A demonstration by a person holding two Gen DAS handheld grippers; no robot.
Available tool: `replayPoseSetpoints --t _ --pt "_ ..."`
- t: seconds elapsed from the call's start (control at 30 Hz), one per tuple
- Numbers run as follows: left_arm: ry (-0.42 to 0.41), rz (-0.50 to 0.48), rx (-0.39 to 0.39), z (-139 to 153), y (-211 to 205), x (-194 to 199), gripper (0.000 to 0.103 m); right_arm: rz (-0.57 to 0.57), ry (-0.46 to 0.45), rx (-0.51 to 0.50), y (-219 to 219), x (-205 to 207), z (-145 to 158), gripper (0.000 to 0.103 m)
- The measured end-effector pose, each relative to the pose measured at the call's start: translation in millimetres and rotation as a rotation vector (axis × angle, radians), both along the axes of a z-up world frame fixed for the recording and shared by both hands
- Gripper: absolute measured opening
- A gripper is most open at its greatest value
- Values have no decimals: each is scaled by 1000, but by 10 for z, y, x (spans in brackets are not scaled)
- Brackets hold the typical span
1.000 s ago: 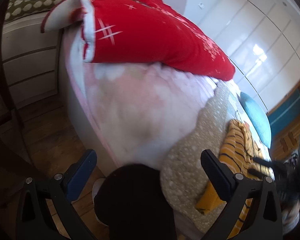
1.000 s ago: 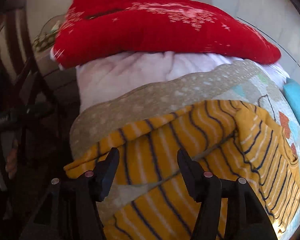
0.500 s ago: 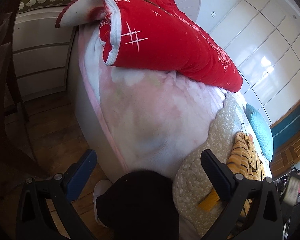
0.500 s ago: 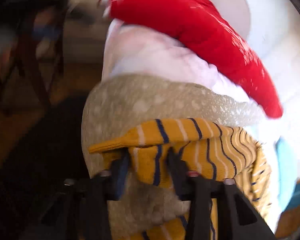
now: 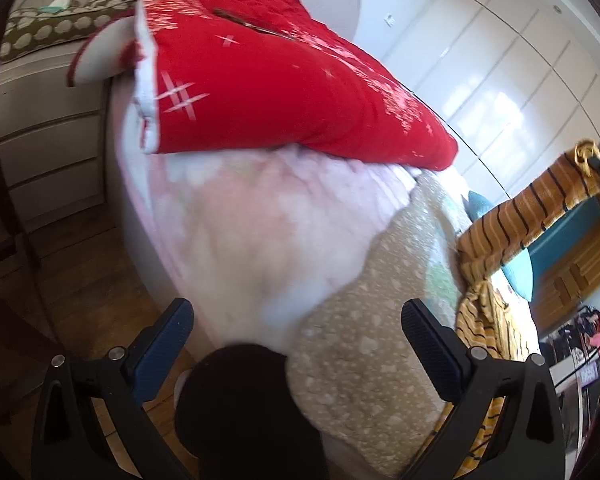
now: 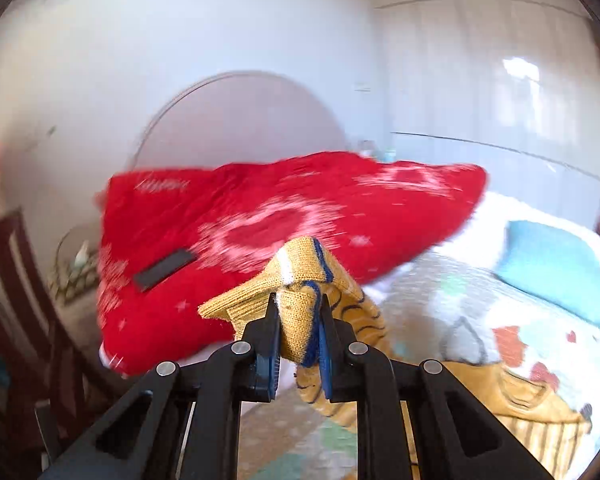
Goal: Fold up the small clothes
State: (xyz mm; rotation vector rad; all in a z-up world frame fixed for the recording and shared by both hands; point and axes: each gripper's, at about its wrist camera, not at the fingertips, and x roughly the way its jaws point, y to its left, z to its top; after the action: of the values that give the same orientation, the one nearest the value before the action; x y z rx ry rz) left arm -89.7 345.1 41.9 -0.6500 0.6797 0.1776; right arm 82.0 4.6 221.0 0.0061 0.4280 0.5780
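Presently, a bunched corner of the yellow striped garment [image 6: 300, 320] is pinched between the closed right tongs [image 6: 298, 344] and held up above the bed [image 5: 260, 240], while the rest trails down onto the patterned blanket [image 6: 460, 320] below and to the right of them. The left tongs [image 5: 296, 336] are spread wide and empty over the bed's near edge. The knit could be lost from so small a bite, or be twisted and dragged off the bed, since only one corner is held.
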Motion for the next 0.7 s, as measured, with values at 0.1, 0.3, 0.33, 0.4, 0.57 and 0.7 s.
replayPoseSetpoints --t 0.1,0.3,0.33,0.4,0.57,0.7 --pt "-4 -45 13 41 -168 97 103 -157 77 39 -759 262 -83 16" --pt "13 -143 69 133 -593 311 103 -477 277 70 -2454 538 -883 17" --pt "17 -162 79 150 -676 352 103 -518 303 46 -2679 536 -1073 19" --pt "21 -199 93 187 -828 425 103 -633 386 -59 -3069 605 -1471 25" --pt "20 -291 160 323 -1247 605 103 -770 456 -16 -3880 278 -1928 49" --pt "34 -396 175 363 -1664 900 103 -774 407 33 -4097 -31 -1881 53"
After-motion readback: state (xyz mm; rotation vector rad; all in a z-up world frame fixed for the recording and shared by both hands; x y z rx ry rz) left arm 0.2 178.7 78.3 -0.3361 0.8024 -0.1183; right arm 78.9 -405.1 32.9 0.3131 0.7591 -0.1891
